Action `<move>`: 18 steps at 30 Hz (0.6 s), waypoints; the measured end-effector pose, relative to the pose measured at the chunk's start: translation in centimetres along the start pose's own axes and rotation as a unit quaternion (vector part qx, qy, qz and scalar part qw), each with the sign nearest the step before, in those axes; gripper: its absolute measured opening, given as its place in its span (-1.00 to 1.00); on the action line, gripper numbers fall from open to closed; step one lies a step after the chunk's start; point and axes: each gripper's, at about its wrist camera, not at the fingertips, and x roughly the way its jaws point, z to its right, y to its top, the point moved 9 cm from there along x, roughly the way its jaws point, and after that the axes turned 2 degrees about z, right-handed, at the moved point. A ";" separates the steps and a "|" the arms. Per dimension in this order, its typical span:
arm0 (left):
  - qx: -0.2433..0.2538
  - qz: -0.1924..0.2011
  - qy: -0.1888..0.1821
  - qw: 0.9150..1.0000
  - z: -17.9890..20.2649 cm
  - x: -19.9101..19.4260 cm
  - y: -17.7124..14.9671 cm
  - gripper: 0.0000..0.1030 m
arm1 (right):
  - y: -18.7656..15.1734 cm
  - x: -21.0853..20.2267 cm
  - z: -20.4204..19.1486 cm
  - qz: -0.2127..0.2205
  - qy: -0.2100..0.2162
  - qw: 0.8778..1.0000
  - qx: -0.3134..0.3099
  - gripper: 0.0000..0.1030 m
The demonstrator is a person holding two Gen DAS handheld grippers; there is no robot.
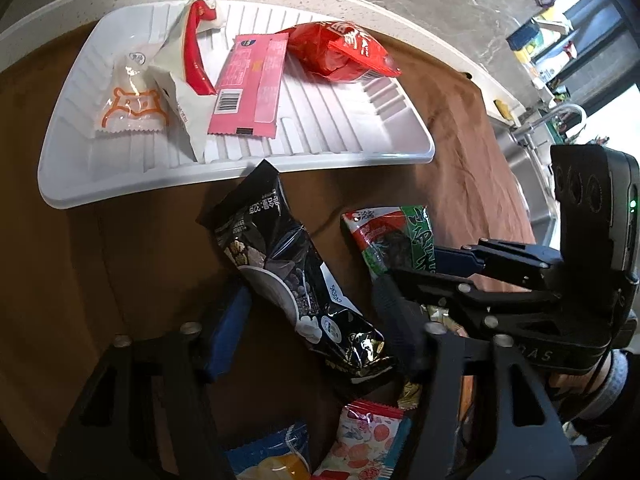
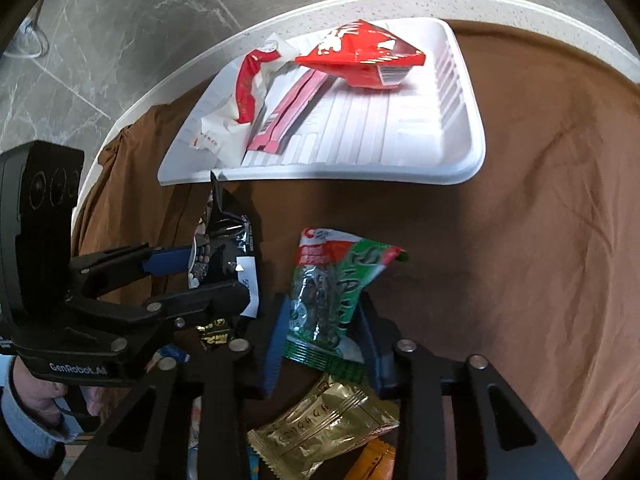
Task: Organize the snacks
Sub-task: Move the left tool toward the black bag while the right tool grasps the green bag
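A white ribbed tray [image 1: 352,152] [image 2: 448,160] holds a red bag [image 1: 344,52] [image 2: 360,60], a pink flat pack [image 1: 248,84], a white and red pack [image 1: 192,60] and a clear orange-print pack [image 1: 132,108]. My left gripper [image 1: 308,320] straddles a black snack bag [image 1: 288,272] [image 2: 224,248]; its jaws are wide and the bag lies between them. My right gripper [image 2: 324,332] is closed onto a green seaweed pack [image 2: 332,288] [image 1: 396,236], with both blue pads against its sides.
A brown cloth [image 2: 520,240] covers the counter. A gold pack [image 2: 324,428] and an orange pack [image 2: 372,464] lie under my right gripper. A pink-dotted pack [image 1: 368,440] and a blue pack [image 1: 272,456] lie near my left. A sink and tap [image 1: 560,120] are at right.
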 end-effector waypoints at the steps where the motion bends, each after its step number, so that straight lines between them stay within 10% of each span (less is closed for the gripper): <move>1: 0.003 0.005 -0.001 1.000 -0.1 0.0 0.0 -0.16 | 0.0 0.0 0.1 0.002 0.004 1.000 0.003 -0.42; 4: -0.001 0.008 -0.008 1.000 -0.5 0.0 -0.1 -0.43 | -0.1 0.1 0.5 -0.001 0.015 1.000 0.016 -0.76; 18: -0.033 0.026 -0.063 0.997 -1.0 -1.3 0.2 -0.44 | -0.2 -1.4 1.6 0.014 0.107 0.988 0.107 -0.77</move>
